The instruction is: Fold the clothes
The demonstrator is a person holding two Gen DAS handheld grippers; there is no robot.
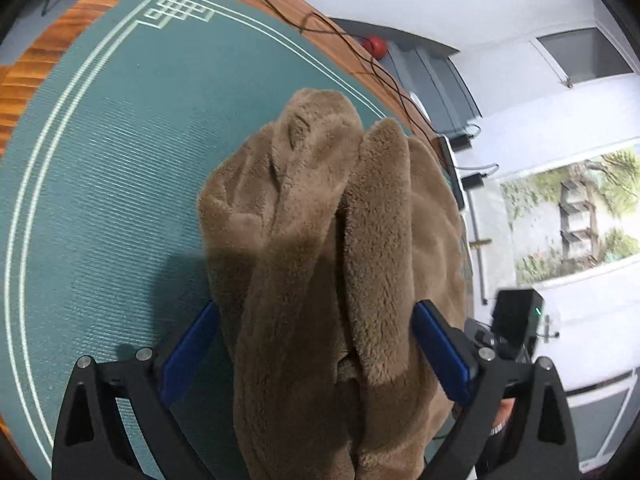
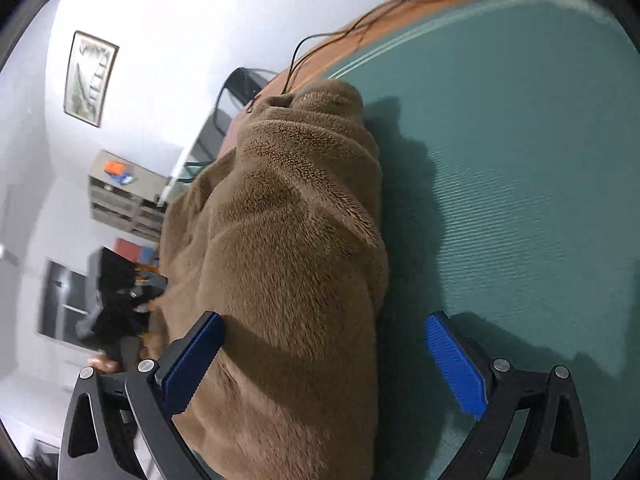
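A brown fleece garment [image 1: 320,248] hangs bunched between the blue pads of my left gripper [image 1: 316,320], above the teal mat [image 1: 100,160]. The jaws stand wide and the fleece fills the gap; whether they grip it I cannot tell. In the right wrist view the same garment [image 2: 280,260] drapes over the left pad of my right gripper [image 2: 324,340]. Its right pad [image 2: 452,360] stands apart from the cloth over the teal mat [image 2: 520,160]. The right jaws are wide open.
The mat lies on a wooden table [image 1: 60,40] with a thin black cable [image 1: 340,36] along its far edge. A red ball [image 1: 375,46] sits beyond the edge. A shelf unit [image 2: 116,196] and a framed picture [image 2: 90,78] are against the wall.
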